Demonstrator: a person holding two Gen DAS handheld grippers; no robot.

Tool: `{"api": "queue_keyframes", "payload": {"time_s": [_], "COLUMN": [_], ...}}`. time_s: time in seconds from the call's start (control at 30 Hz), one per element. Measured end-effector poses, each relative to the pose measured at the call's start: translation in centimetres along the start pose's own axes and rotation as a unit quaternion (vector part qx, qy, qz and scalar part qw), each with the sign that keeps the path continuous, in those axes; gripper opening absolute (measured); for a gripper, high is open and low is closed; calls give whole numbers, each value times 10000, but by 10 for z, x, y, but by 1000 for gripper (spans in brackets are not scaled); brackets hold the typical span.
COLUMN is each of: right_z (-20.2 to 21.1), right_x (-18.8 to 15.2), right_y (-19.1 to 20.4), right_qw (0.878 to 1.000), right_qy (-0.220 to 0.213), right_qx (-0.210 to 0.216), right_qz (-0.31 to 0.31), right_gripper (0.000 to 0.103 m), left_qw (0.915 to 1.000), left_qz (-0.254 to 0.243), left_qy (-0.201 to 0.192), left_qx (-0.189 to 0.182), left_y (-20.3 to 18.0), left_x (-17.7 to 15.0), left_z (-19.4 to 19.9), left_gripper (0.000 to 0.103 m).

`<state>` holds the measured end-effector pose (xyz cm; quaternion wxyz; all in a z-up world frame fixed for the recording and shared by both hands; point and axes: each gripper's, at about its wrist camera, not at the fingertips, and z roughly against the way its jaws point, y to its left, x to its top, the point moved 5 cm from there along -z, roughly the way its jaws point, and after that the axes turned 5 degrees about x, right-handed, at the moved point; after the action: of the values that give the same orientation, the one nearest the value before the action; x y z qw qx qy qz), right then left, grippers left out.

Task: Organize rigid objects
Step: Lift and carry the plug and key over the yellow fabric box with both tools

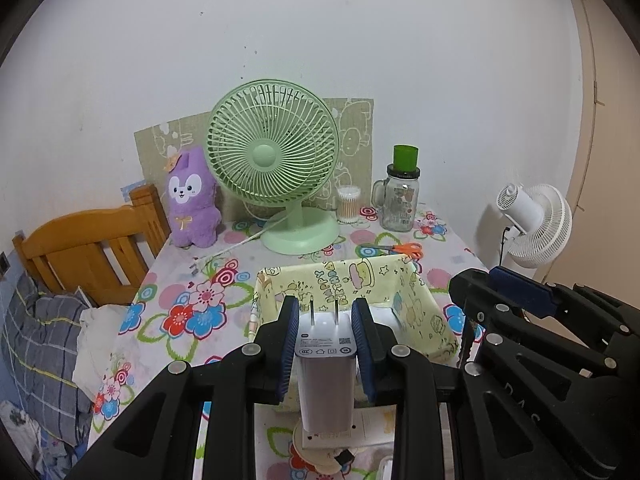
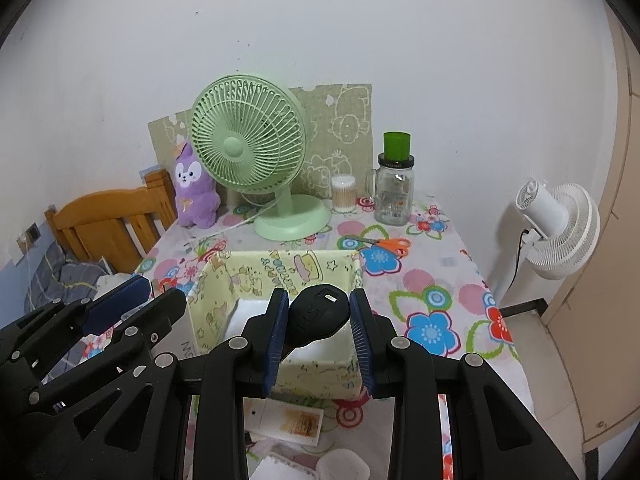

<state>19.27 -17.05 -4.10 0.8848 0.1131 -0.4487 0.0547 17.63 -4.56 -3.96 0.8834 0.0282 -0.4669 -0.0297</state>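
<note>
Holding one item apiece, the two tools hang side by side over the near edge of the yellow fabric box point(image 1: 352, 280), which sits on the flowered counter point(image 2: 440, 292). The left tool point(image 1: 325, 312) is clamped on a white charger point(image 1: 325, 360), its blue pads pressing the plug's flat sides with the two prongs pointing up and away toward the box; gripping it across the smooth faces keeps it from twisting. The right tool point(image 2: 319, 308) is closed on a black, rounded device point(image 2: 318, 312), pinched at its widest part so it stays level; what exactly it is I cannot tell. Both point down at a slant toward the box's opening, which looks like the place these hard things are meant to go. Something white already lies on the box floor.

Further back stand a green fan point(image 1: 274, 160), a purple plush toy point(image 1: 192, 200), a tub of cotton swabs point(image 1: 348, 204) and a glass jar point(image 1: 398, 200) with a green cup upturned on its lid, all lined up against the wall, out of the way. Orange-handled scissors point(image 2: 384, 246) lie just behind the box, likely another candidate for sorting.

My guess is the next move is to carry both items forward over the box and let go.
</note>
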Motion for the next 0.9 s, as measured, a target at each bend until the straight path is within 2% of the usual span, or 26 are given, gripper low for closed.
{"api": "queue_keyframes", "payload": {"time_s": [0.43,0.9], "right_z": [-29,-75], "right_x": [14,24], "right_y": [-4,-5], "right_qw": [10000,9998], "right_qy": [50,203], "right_qx": [-26,-56], "right_qz": [-37,49], "right_gripper": [35,35], "left_qw": [9999,9980], "left_qz": [66,202], "left_qy": [116,592], "left_qx": [72,123], "left_y": [5,13], "left_x": [10,3], "left_z": [-36,-92], "left_gripper": [27,27]}}
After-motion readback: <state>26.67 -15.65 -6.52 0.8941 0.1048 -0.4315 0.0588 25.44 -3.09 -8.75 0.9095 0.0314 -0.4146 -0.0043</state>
